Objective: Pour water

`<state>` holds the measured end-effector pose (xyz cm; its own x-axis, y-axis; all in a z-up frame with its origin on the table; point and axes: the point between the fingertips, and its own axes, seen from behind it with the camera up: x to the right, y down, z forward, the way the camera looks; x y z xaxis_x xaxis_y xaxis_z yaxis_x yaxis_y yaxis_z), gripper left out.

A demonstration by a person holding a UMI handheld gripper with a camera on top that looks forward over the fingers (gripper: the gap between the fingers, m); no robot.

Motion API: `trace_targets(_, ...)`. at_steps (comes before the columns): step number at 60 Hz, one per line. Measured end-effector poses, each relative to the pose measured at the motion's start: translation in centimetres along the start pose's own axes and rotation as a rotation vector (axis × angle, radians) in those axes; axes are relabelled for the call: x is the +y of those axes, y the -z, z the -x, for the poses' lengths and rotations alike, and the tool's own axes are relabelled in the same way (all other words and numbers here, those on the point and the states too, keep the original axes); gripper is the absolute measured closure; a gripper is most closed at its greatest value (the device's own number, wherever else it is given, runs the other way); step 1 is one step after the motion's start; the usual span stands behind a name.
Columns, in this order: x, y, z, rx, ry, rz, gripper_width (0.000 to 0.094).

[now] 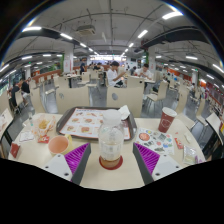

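A clear plastic bottle point(111, 138) with a white cap stands upright on the pale table point(110, 182), between my two fingers. A low red-rimmed round thing point(111, 163) shows at its base; I cannot tell whether the bottle stands in it or just in front of it. My gripper point(111, 160) is open, with a gap between the bottle and the purple pads point(68, 160) on either side. A dark red cup point(166, 120) stands beyond the right finger.
A grey tray point(70, 113) with a plate of food lies beyond the bottle. A clear plastic cup point(42, 127) and an orange bowl point(58, 145) are at the left, a colourful printed sheet point(157, 140) at the right. Cafeteria tables, chairs and seated people point(116, 72) fill the background.
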<state>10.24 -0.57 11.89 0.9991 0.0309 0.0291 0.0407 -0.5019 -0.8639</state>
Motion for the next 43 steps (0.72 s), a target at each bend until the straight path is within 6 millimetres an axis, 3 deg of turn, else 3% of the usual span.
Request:
trace_targets(8, 0.0, 7.0, 0.9, 0.057, -0.017, 0.047, 0.0085)
trace_targets(13, 0.7, 11.1, 2.5, 0.068, -0.017, 0.085, 0.0095)
trace_targets(20, 1.3, 15.4, 3.9, 0.078, -0.004, 0.094, 0.0093)
trace_targets(30, 1.6, 19.1, 4.5, 0.092, 0.002, 0.084, 0.0091)
trace_targets(43, 1.6, 21.3, 4.0, 0.121, 0.021, 0.093, 0.0093)
